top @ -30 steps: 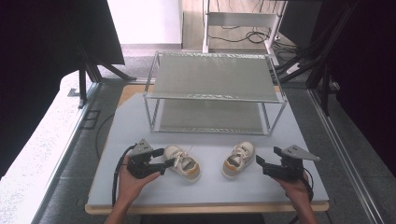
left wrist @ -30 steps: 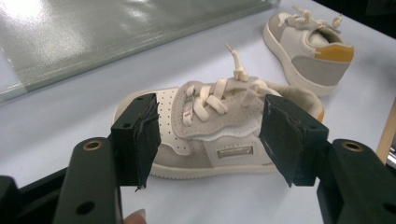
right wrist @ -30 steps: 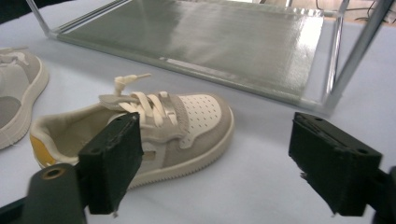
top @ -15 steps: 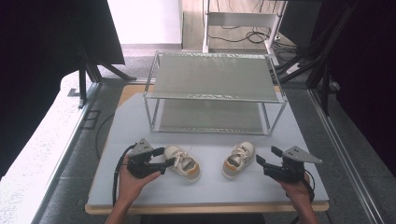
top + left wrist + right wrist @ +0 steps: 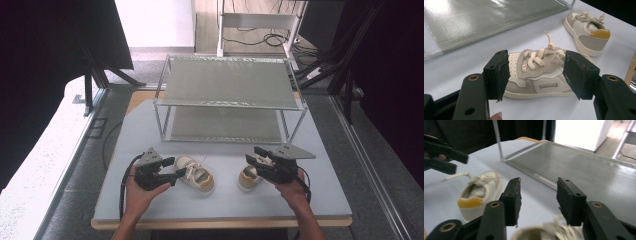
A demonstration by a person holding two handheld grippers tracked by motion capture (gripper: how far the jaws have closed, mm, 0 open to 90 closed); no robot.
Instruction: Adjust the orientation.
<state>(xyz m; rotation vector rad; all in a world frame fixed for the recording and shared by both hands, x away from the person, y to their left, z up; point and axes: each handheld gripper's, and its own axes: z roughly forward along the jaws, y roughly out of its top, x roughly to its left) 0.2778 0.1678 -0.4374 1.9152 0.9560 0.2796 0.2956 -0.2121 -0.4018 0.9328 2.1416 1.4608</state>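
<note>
Two soft suede shoes (image 5: 197,174) (image 5: 248,177) (rounded toes)

We note a two-tier metal rack (image 5: 227,82) standing upright at the far half of the table (image 5: 320,197), its mesh shelves bare. Beyond the table, we see a white frame (image 5: 260,22) on the wooden floor with black cables (image 5: 252,39) trailing beneath it. Dark panels (image 5: 50,40) flank the left side.

High view looks down and forward over the table (image 5: 150,120) from above. Each gripper view sits low and close along its own jaws; all three share the left shoe (image 5: 197,175) (image 5: 536,75) (image 5: 480,191).
</note>
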